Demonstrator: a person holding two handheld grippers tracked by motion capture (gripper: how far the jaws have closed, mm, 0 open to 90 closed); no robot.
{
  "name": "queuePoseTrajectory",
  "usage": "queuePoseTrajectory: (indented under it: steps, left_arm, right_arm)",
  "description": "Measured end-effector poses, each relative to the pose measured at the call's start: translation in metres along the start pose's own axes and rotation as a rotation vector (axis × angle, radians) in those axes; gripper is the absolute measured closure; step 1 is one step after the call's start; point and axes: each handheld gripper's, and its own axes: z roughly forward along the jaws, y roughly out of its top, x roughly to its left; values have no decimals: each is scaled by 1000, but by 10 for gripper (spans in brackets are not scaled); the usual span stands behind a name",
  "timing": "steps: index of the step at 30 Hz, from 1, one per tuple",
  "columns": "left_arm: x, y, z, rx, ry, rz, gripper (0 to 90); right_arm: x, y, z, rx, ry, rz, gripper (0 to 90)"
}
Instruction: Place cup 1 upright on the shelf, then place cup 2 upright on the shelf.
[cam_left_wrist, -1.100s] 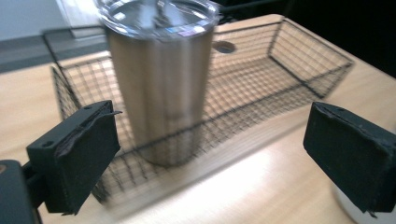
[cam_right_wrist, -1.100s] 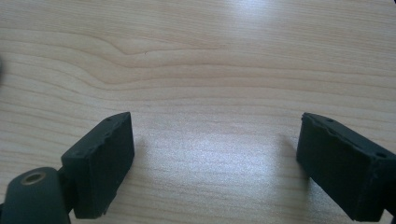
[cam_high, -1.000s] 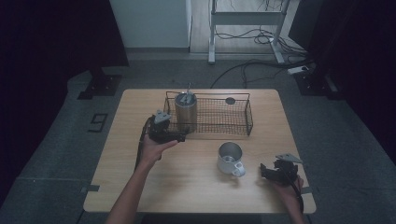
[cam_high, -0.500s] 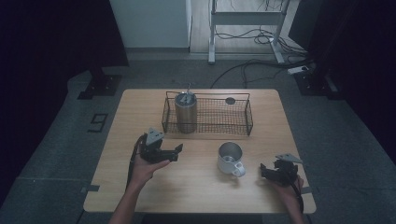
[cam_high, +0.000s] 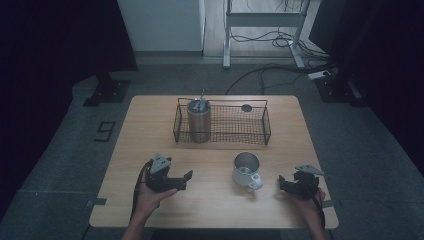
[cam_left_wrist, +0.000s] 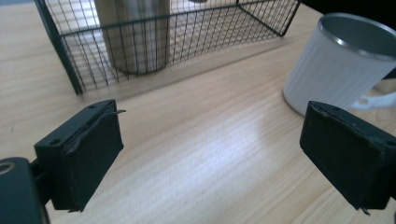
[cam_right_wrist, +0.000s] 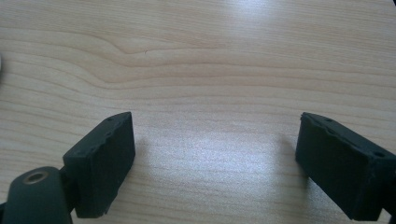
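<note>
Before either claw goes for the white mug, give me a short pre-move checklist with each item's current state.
1. Left claw open and empty: ok.
2. Right claw open and empty: ok, bare wood between its jaws.
3. White mug upright on the table, outside the wire basket: ok.
4. Mug handle reachable, pointing toward the person's edge: ok.
5. Metal tumbler upright in the basket's left end: ok.
6. Mug empty: cannot tell.
</note>
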Motion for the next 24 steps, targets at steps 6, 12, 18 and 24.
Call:
queuePoseTrajectory:
  steps: [6, 12, 18, 24]
  left_arm:
    - [5, -13, 3, 30, 5, -13, 64]
    - [8, -18, 4, 31, 14, -40, 68]
    - [9, -18, 1, 17, 23, -49, 67]
    - [10, -18, -1, 12, 24, -58, 67]
  right_arm:
    - [0, 0, 0, 0, 0, 0, 117]
    - [0, 0, 0, 0, 1, 0, 118]
    - [1, 0, -1, -8, -10, 3, 124]
    - [5, 3, -13, -50, 13, 7, 127]
